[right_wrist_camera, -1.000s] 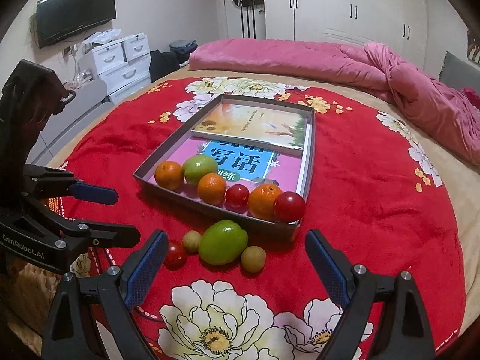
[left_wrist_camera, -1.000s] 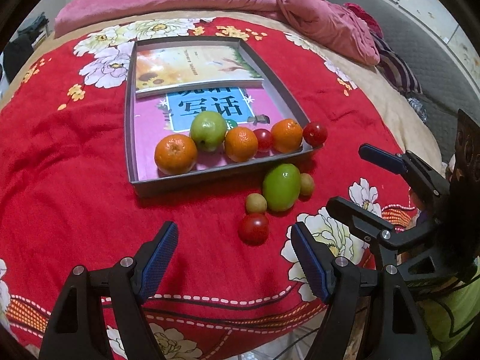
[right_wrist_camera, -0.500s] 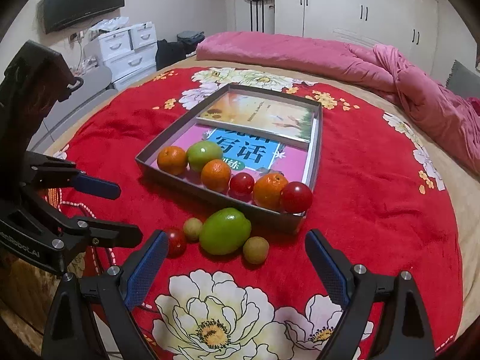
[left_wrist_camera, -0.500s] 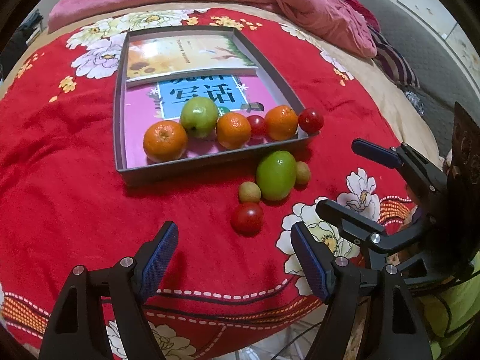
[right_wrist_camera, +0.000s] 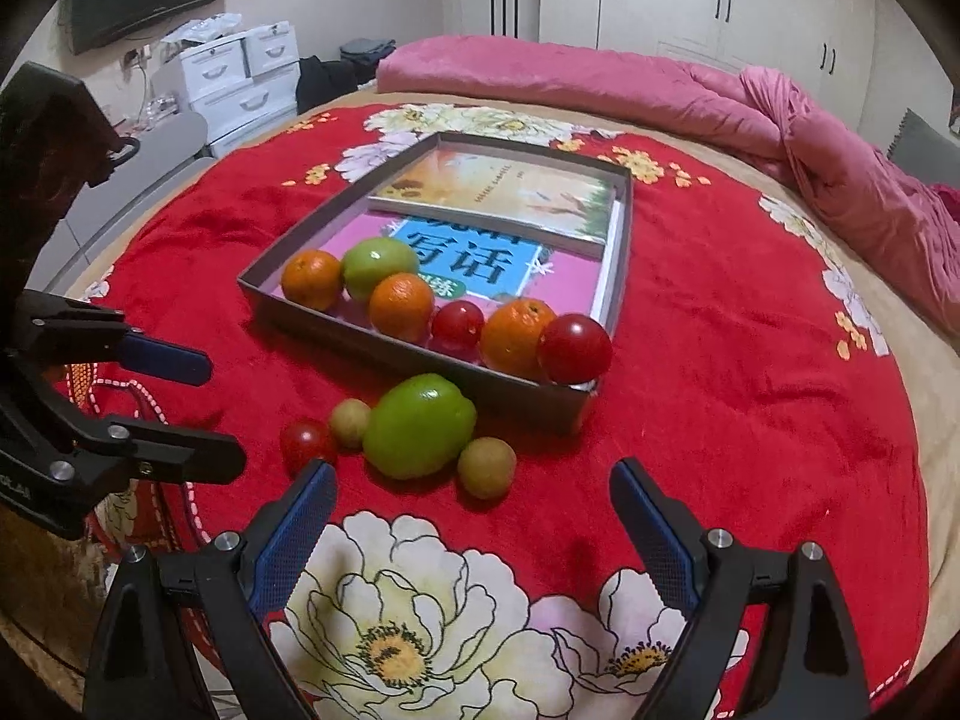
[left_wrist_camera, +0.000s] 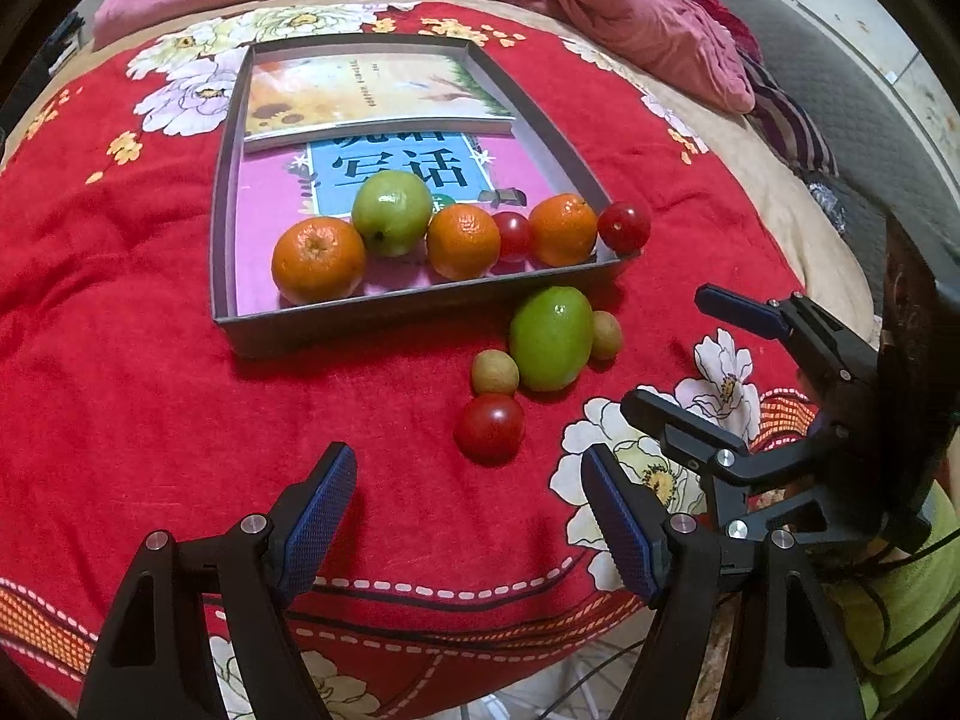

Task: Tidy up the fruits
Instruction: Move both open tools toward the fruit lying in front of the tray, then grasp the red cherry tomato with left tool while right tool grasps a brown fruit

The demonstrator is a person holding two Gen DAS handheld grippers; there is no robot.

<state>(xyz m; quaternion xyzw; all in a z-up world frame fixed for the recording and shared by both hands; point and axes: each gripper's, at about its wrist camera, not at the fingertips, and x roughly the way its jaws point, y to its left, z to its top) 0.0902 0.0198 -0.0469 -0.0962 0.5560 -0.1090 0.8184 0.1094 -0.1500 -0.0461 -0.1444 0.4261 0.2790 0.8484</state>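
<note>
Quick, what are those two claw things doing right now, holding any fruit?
Left gripper: open, holding nothing, above the red blanket.
Right gripper: open, holding nothing, just short of the green fruit.

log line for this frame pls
stage: pre-grasp | left gripper: open, empty | right gripper: open, empty | tray: six fruits | blanket: four fruits

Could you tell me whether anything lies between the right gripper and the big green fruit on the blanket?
Nothing visible does: the right gripper stands open and empty, with only bare red blanket before the green fruit.
</note>
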